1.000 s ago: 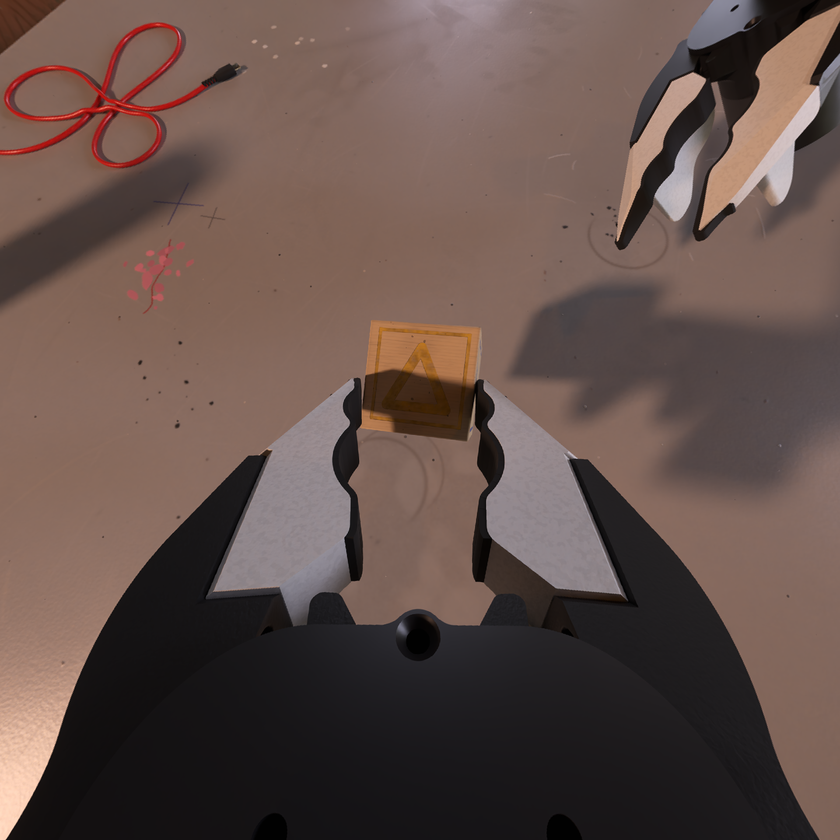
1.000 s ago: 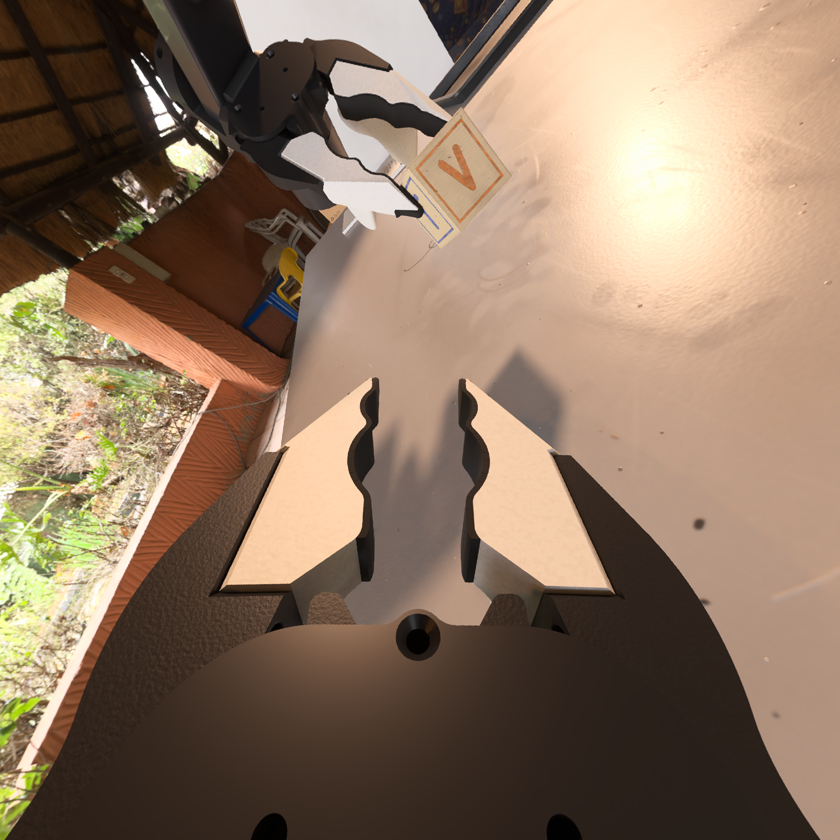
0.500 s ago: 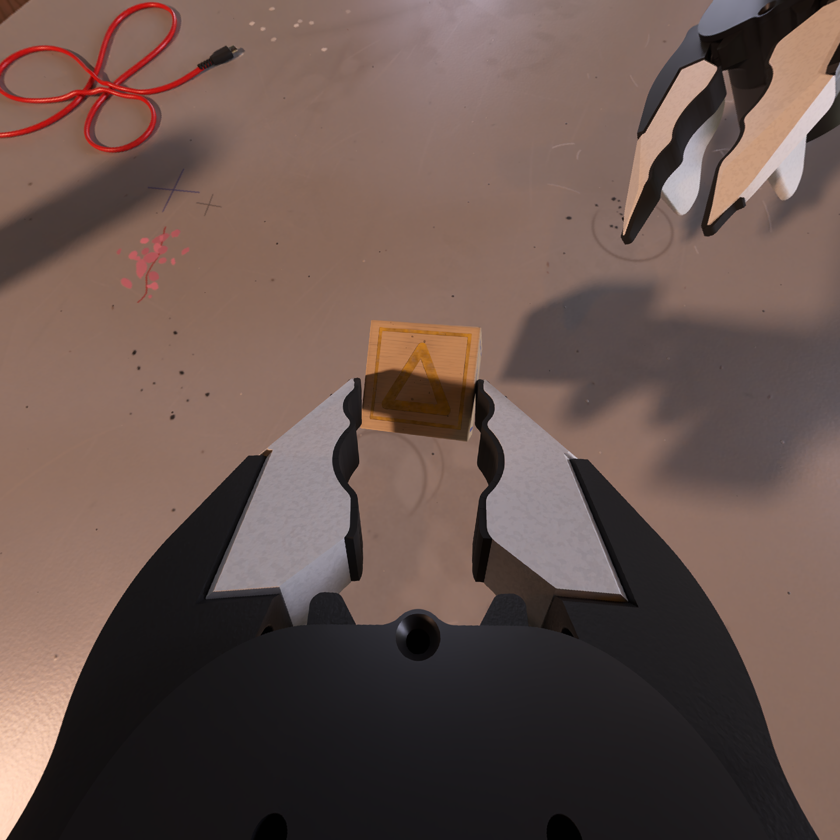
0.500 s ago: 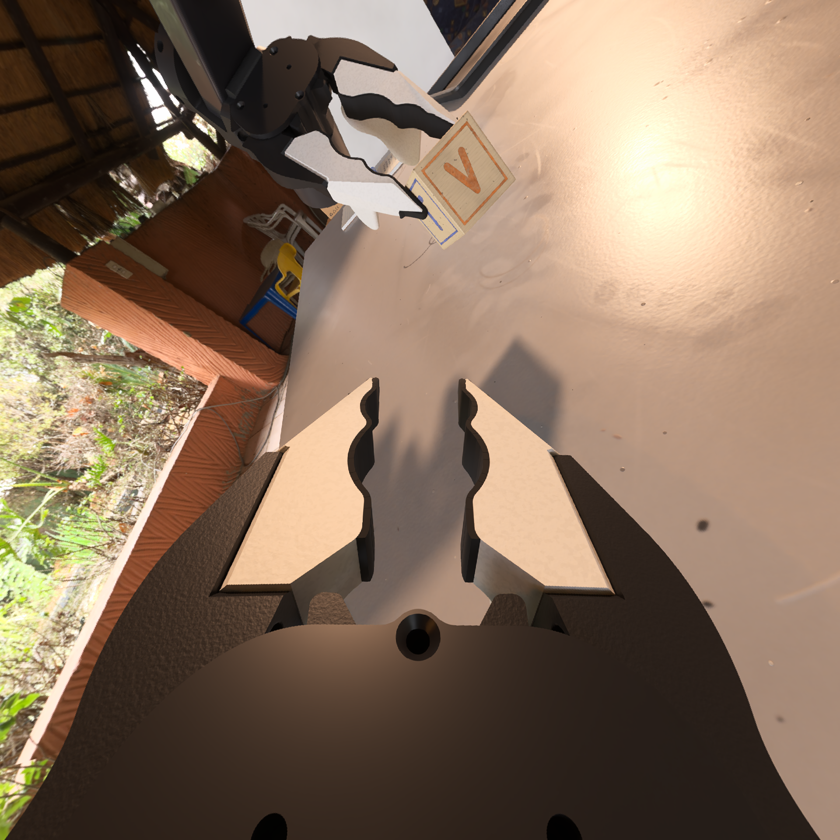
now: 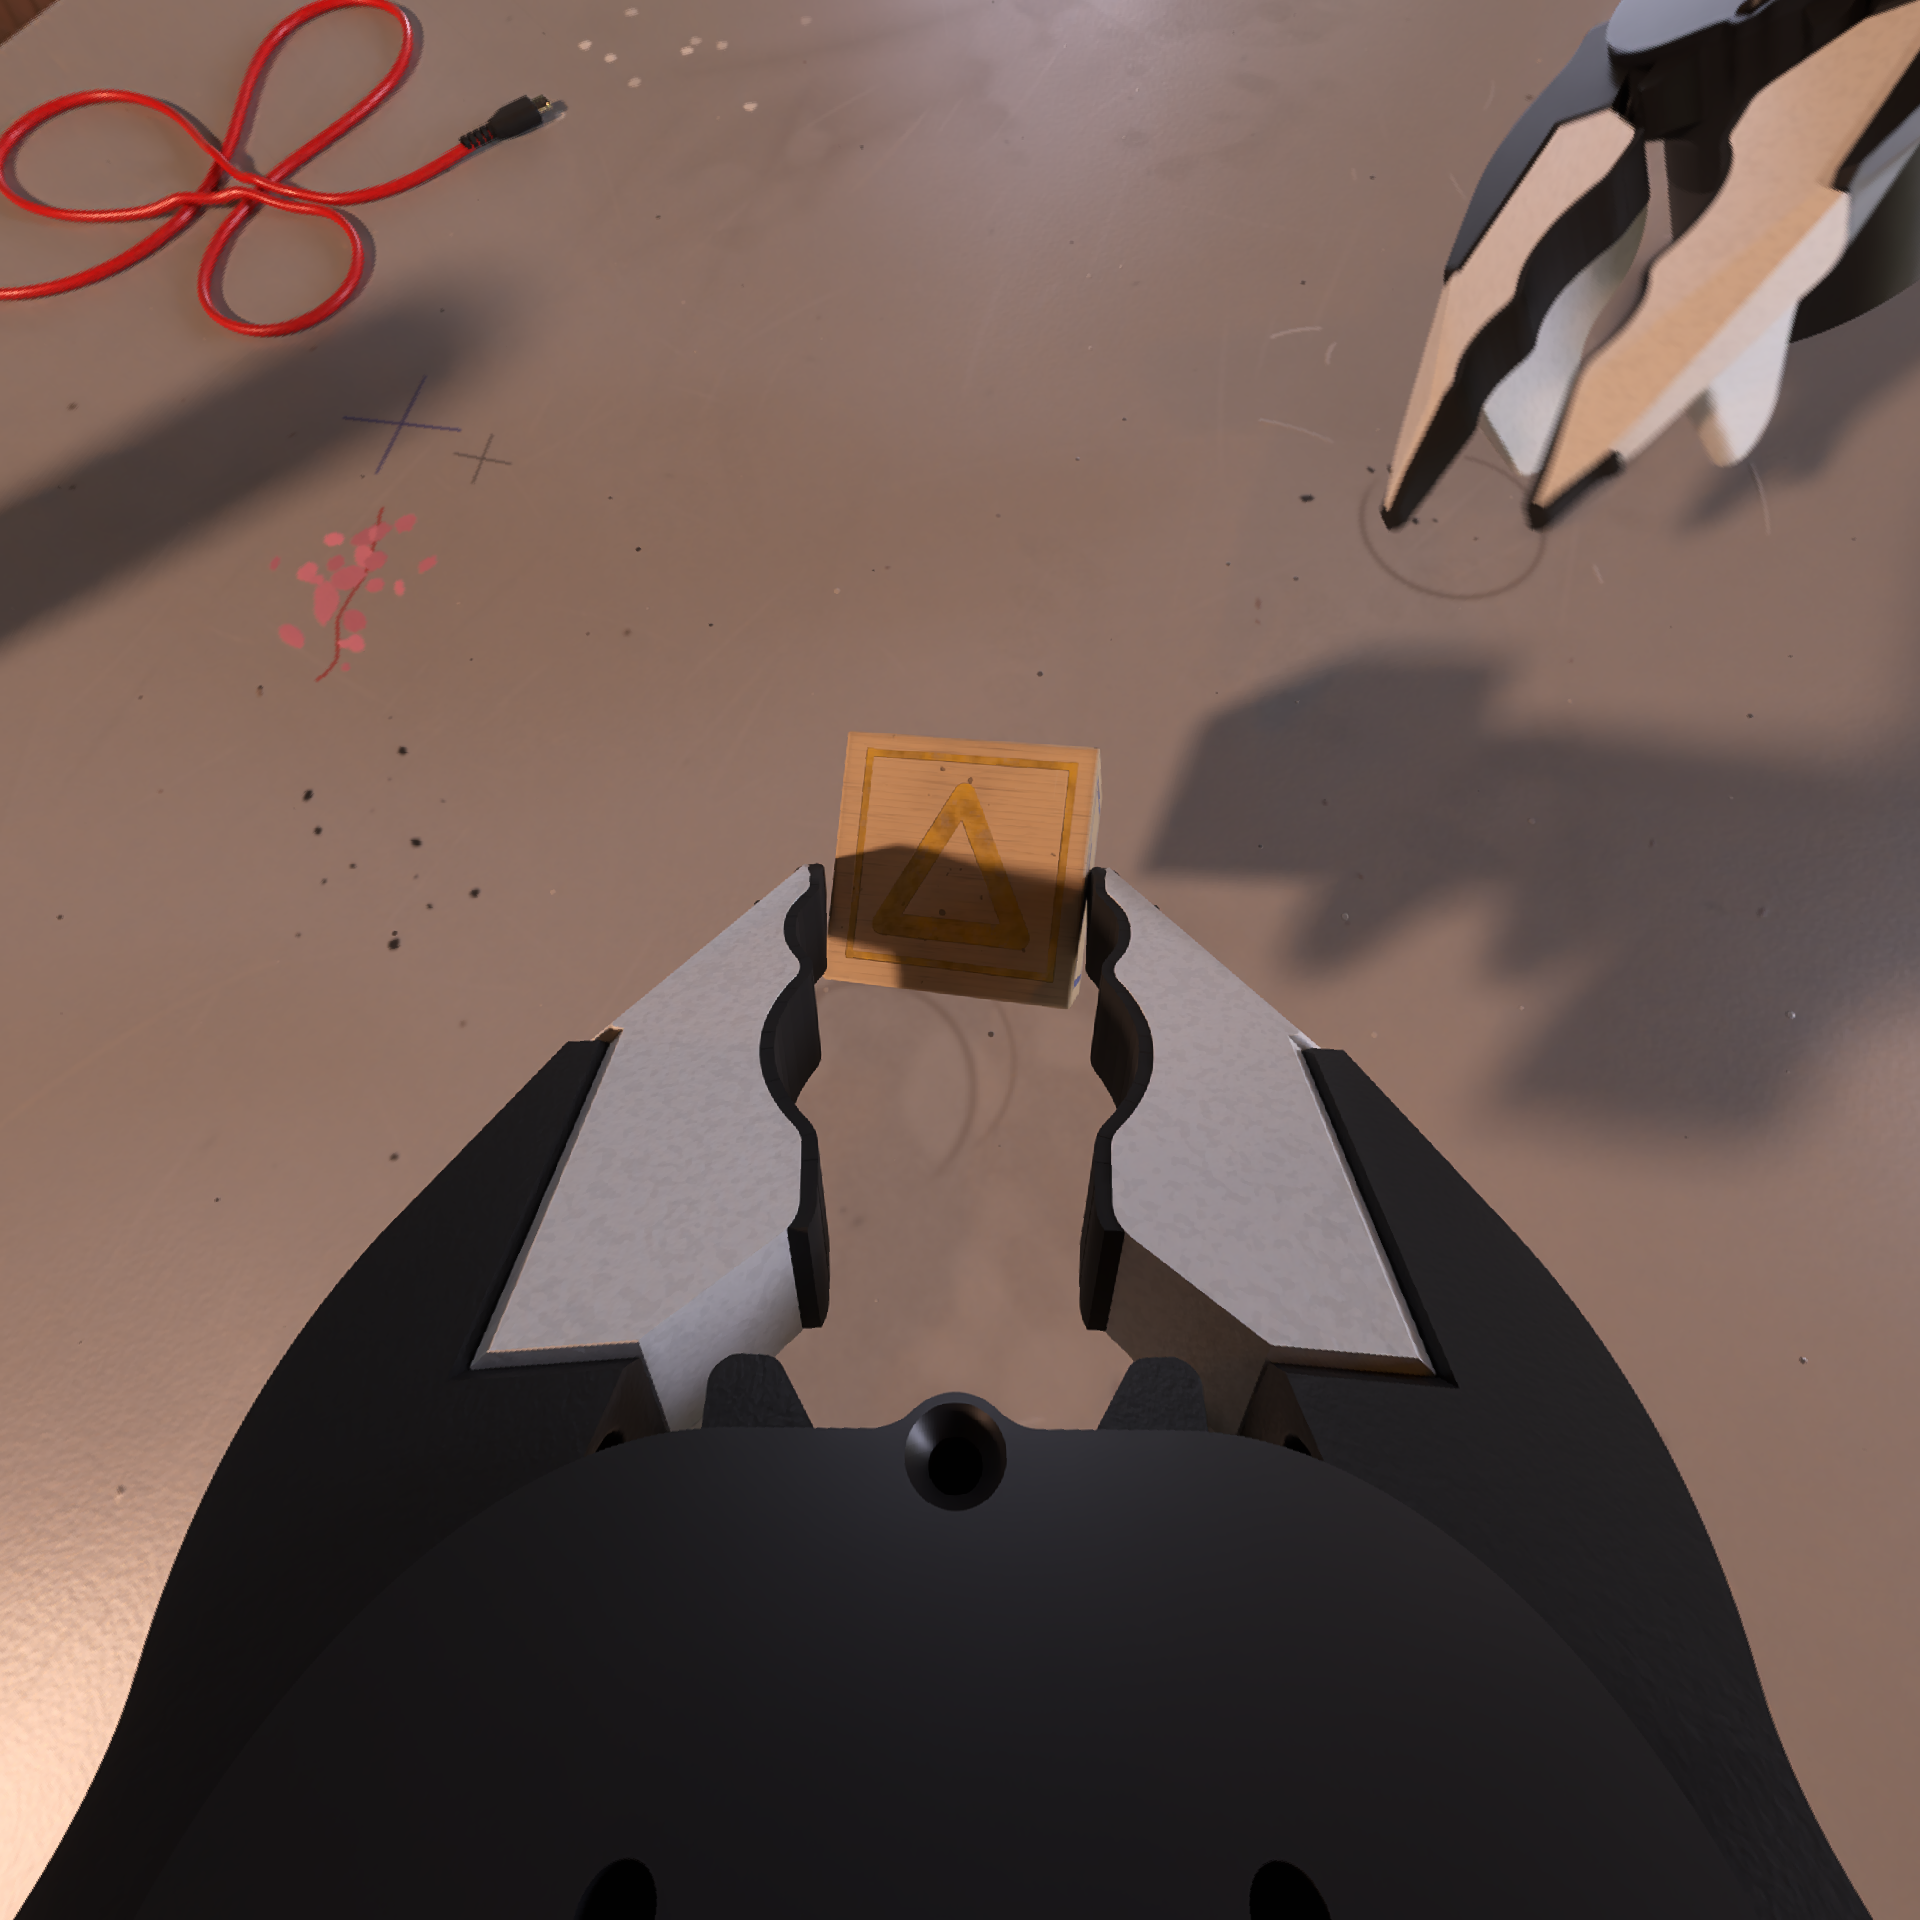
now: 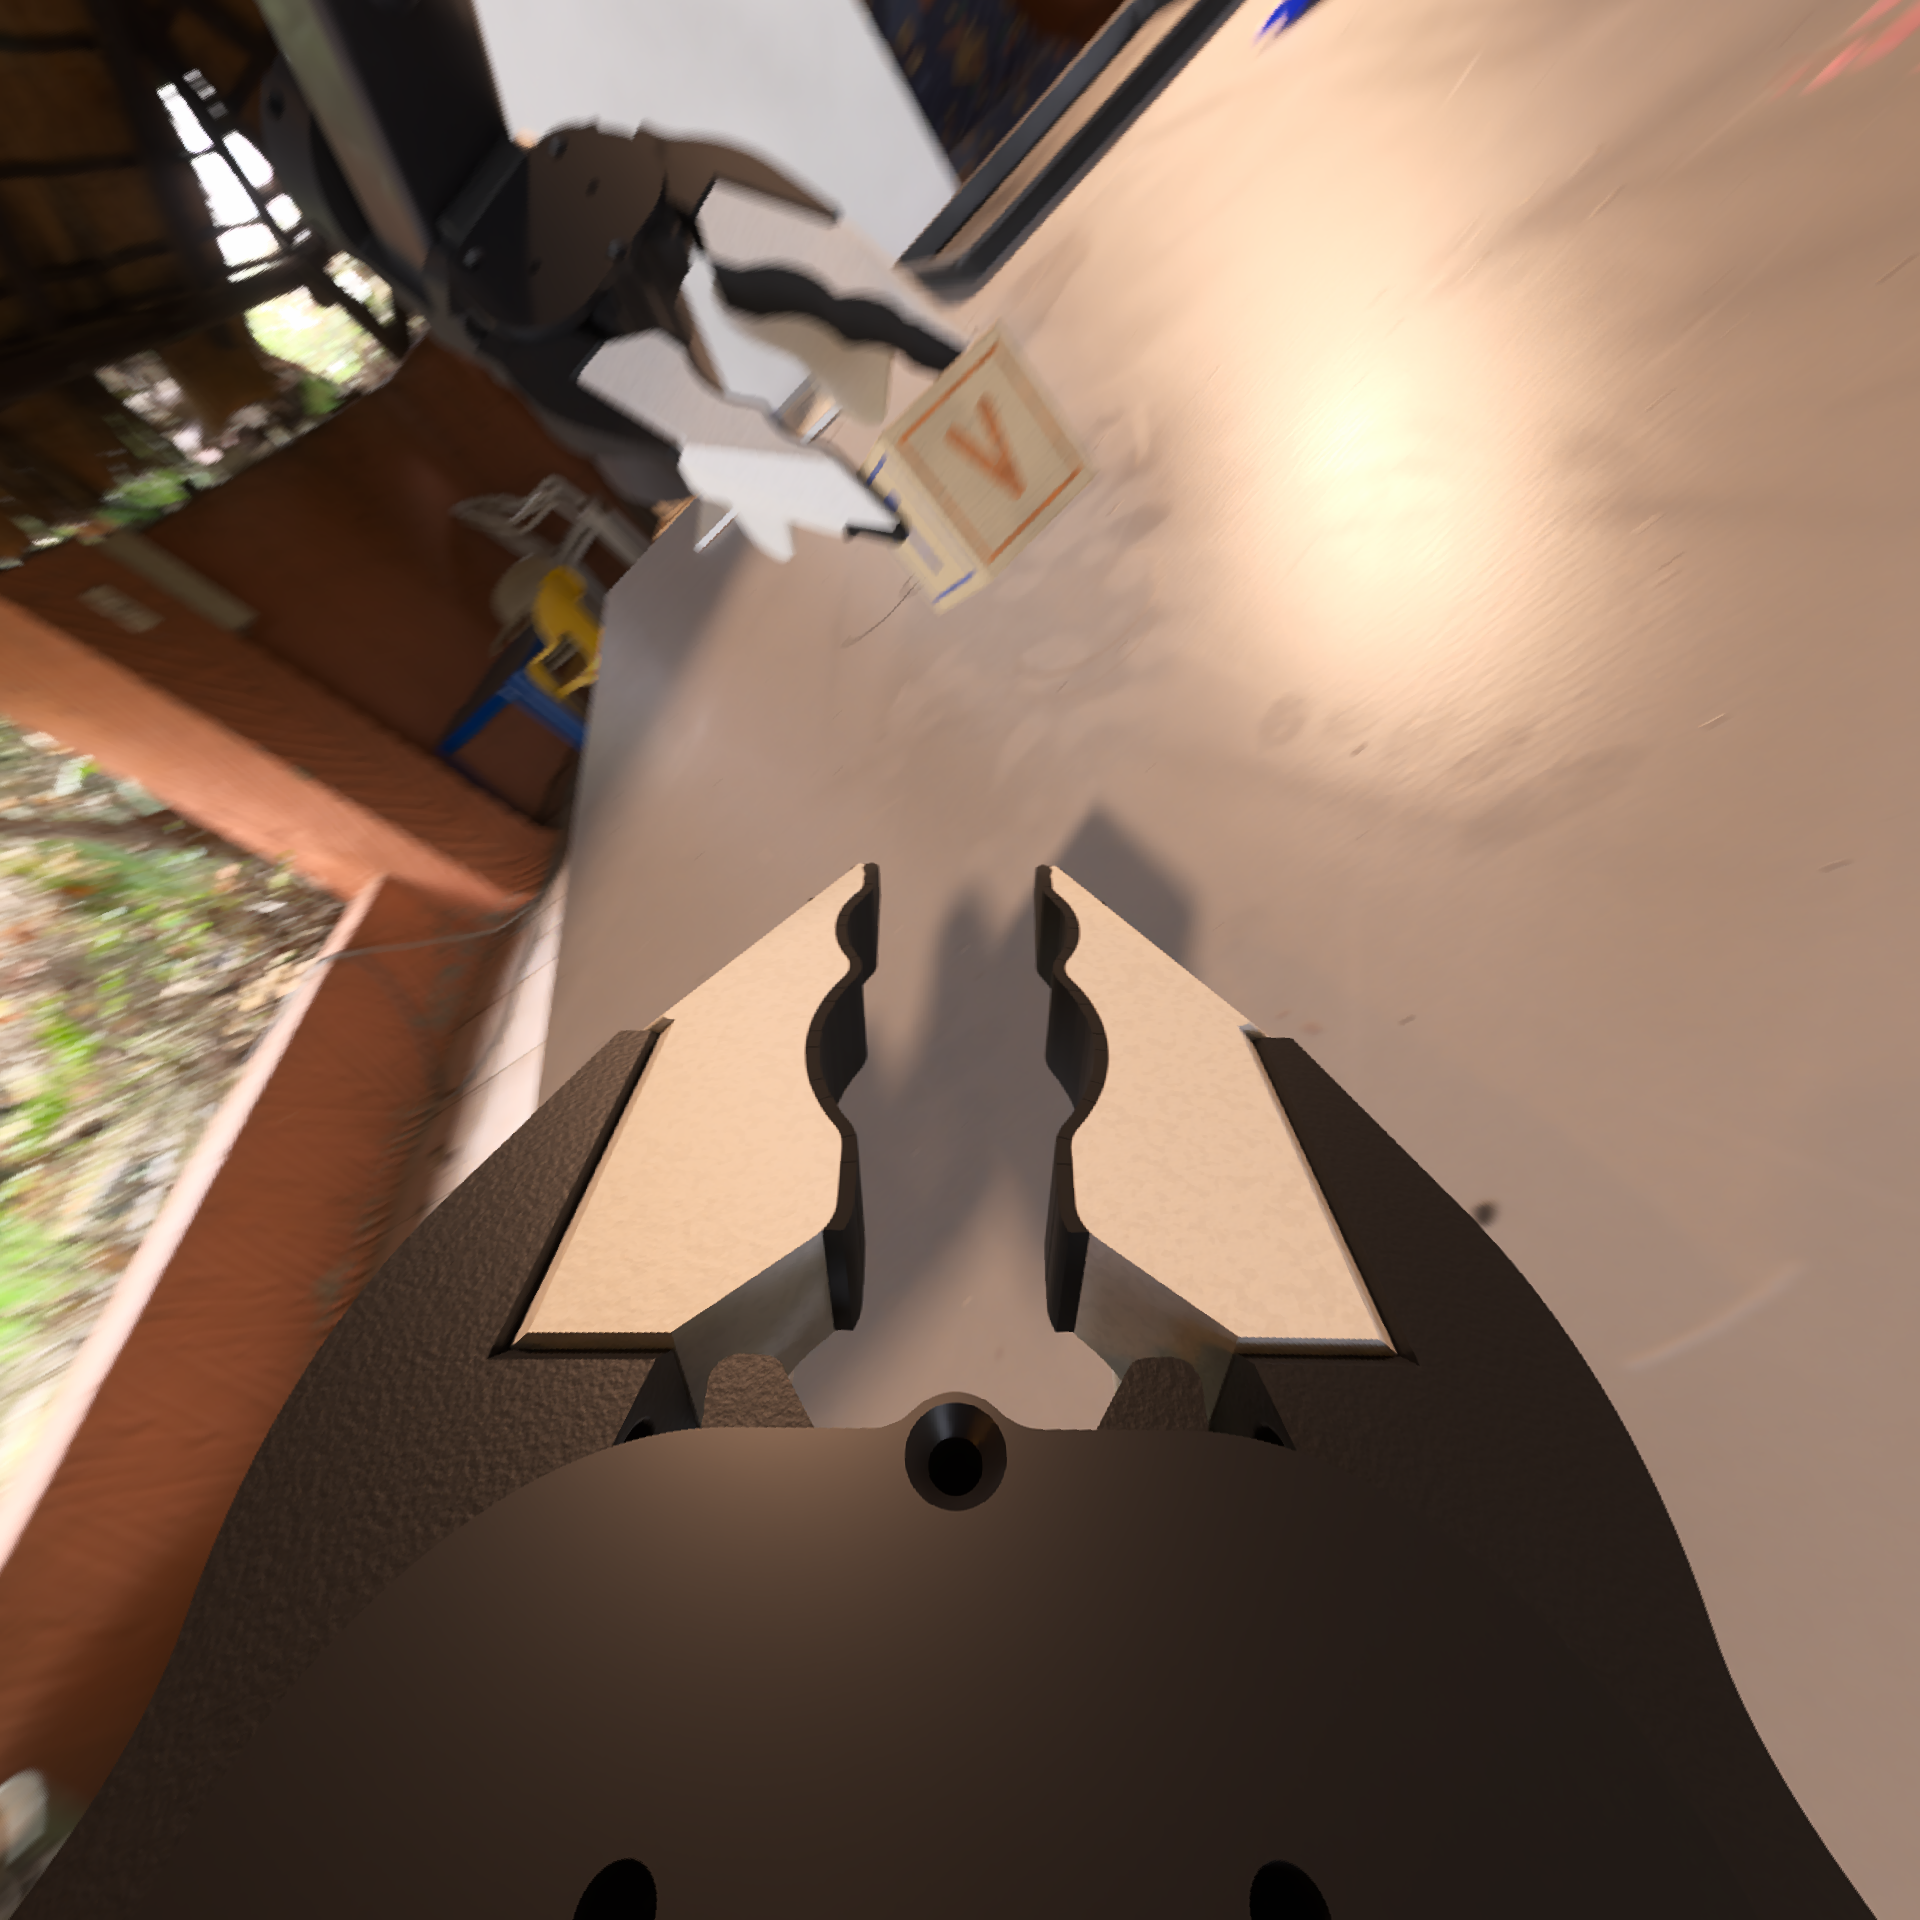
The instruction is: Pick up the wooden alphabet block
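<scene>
The wooden alphabet block (image 5: 961, 868) is orange-brown with a framed figure on its near face. My left gripper (image 5: 956, 883) is shut on it, one fingertip on each side, and holds it a little above the brown table (image 5: 935, 468). In the right wrist view the block (image 6: 982, 462) shows tilted in the left gripper (image 6: 909, 442), off the surface. My right gripper (image 6: 956, 878) is open and empty, low over the table. It also shows in the left wrist view (image 5: 1467, 514) at the upper right, tips near a faint ring mark.
A looped red cable (image 5: 208, 177) lies at the far left. A pink stain (image 5: 348, 592) and dark specks mark the table. The table's left edge (image 6: 582, 727) drops off to a brick wall and a garden. A dark-framed panel (image 6: 1039, 177) lies at the far end.
My left gripper has risen slightly with the block, so the table marks look smaller. The right wrist view has turned and blurred as the right gripper moves.
</scene>
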Tool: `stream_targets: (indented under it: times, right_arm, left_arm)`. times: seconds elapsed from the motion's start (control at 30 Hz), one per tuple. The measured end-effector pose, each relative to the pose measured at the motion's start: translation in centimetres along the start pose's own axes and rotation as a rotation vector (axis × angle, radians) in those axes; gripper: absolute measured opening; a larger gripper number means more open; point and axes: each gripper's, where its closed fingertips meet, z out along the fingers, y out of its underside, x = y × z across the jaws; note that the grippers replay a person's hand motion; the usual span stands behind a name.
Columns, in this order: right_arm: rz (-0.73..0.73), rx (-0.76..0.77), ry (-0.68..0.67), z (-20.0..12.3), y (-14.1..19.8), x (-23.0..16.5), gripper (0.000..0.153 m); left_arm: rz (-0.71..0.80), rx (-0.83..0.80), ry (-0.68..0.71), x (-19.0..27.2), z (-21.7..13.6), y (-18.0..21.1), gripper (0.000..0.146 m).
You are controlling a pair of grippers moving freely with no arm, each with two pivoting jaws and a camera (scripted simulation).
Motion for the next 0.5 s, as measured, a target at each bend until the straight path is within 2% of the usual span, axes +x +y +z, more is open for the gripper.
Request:
stream_targets:
  times: [0.07, 0.13, 0.2, 0.33, 0.4, 0.5]
  right_arm:
    - [-0.05, 0.096, 0.095, -0.5, -1.7, 1.0, 0.018]
    - [-0.08, 0.251, 0.185, -1.7, -3.6, 1.8, 0.0]
    - [-0.083, 0.328, 0.202, -2.5, -4.6, 2.1, 0.0]
    - [-0.136, 0.302, 0.227, -2.5, -4.7, 2.5, 0.0]
    - [-0.249, 0.308, 0.256, -2.3, -5.2, 2.2, 0.0]
    - [-0.57, 0.363, 0.303, -2.0, -6.6, 0.9, 0.0]
  left_arm:
    - [0.0, 0.001, -0.002, 0.0, 0.0, 0.0, 0.05]
    - [-0.001, -0.001, -0.004, 0.0, -0.1, 0.0, 0.05]
    - [0.0, -0.003, -0.007, 0.0, -0.1, -0.1, 0.05]
    - [0.002, -0.003, -0.01, 0.1, -0.2, -0.2, 0.05]
    - [0.004, -0.004, -0.012, 0.1, -0.2, -0.2, 0.05]
    - [0.006, -0.001, -0.017, 0.1, -0.4, -0.3, 0.05]
